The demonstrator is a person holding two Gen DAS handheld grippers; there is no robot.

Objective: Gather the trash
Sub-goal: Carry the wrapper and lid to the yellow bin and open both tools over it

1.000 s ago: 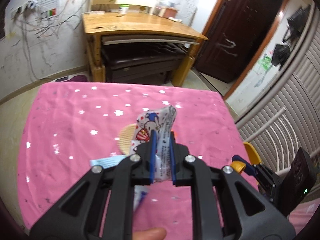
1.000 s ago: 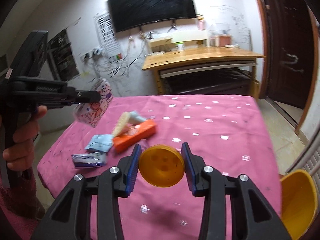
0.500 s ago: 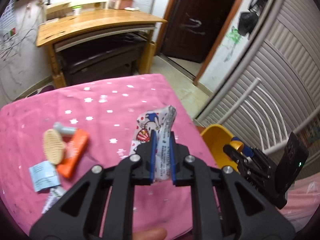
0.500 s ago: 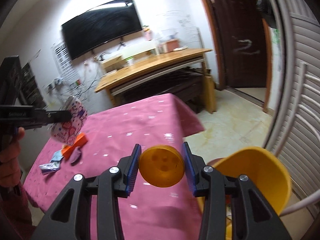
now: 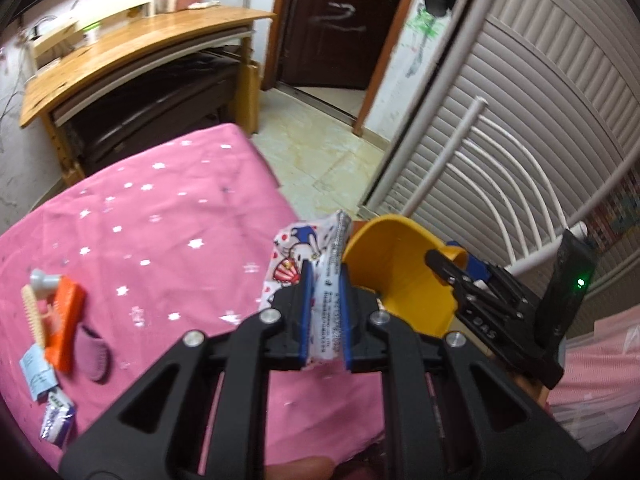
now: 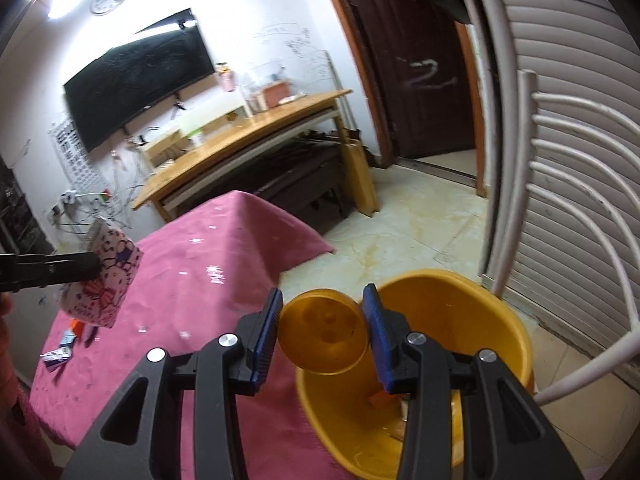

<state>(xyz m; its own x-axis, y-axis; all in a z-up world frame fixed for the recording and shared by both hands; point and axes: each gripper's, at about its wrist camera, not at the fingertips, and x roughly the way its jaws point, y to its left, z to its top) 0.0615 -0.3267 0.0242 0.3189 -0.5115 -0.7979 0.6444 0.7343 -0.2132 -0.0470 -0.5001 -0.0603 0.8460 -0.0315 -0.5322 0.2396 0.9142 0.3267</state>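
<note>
Left wrist view: the left claw (image 5: 325, 316) pinches a cartoon-printed wrapper (image 5: 304, 252) over the pink worktop's (image 5: 168, 208) edge, beside the yellow bin (image 5: 400, 280); leftover litter (image 5: 60, 320) lies far left.

Right wrist view: the right claw (image 6: 324, 332) grips an orange lid (image 6: 323, 334) above the bin's rim, scraps (image 6: 394, 412) visible inside, bare floor (image 6: 408, 220) beyond.

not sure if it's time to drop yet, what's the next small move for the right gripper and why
Probably ease a little further over the yellow bin, then open: the right gripper clamps the orange lid just over the near rim.
</note>
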